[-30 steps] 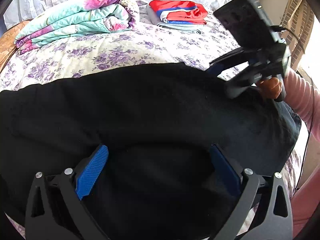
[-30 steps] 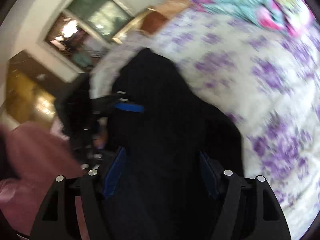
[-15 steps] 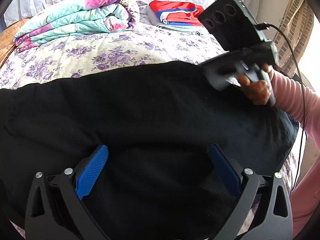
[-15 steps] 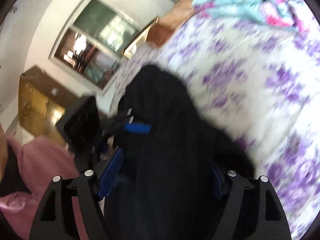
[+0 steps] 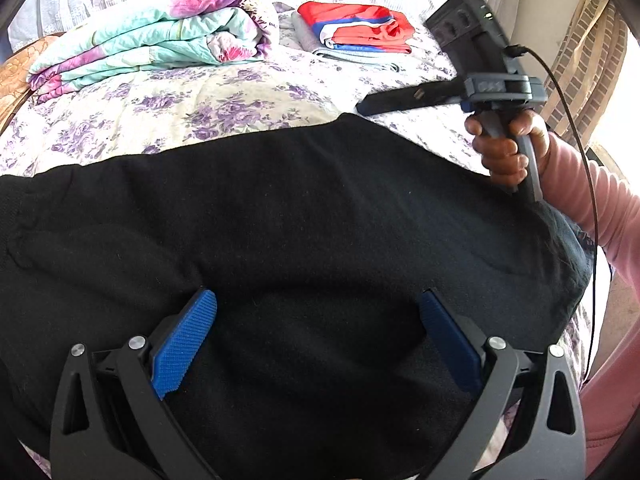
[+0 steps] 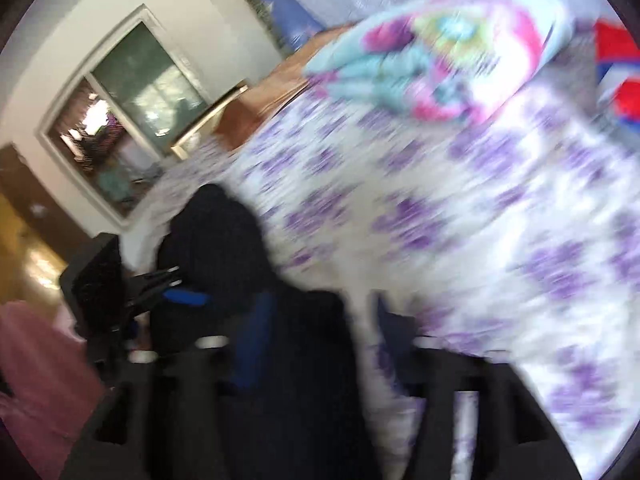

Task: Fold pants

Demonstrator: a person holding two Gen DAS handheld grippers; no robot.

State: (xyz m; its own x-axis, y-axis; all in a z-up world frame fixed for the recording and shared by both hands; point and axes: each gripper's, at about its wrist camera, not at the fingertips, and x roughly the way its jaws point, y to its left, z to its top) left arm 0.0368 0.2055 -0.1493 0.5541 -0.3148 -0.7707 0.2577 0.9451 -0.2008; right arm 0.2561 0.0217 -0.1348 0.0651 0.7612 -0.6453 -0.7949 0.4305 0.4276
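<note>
Across the floral bed [image 5: 240, 92], black fabric pants [image 5: 320, 220] may slip unfolded: left gripper [image 5: 316, 344] jaws wide, right gripper [image 6: 320, 320] jaws closing, empty.

The black pants [image 5: 304, 216] cover the near width of the bed [image 5: 224, 100], directly under my left gripper [image 5: 316, 344]. Beyond their far edge, a band of bare floral cover runs open across the bed. That band ends at two obstacles along the far side: the folded quilt [image 5: 152, 48] to the left and the red and blue folded clothes [image 5: 356, 28] beside it. My right gripper [image 5: 384, 102] hangs above the pants' far right corner, its jaws closing.
</note>
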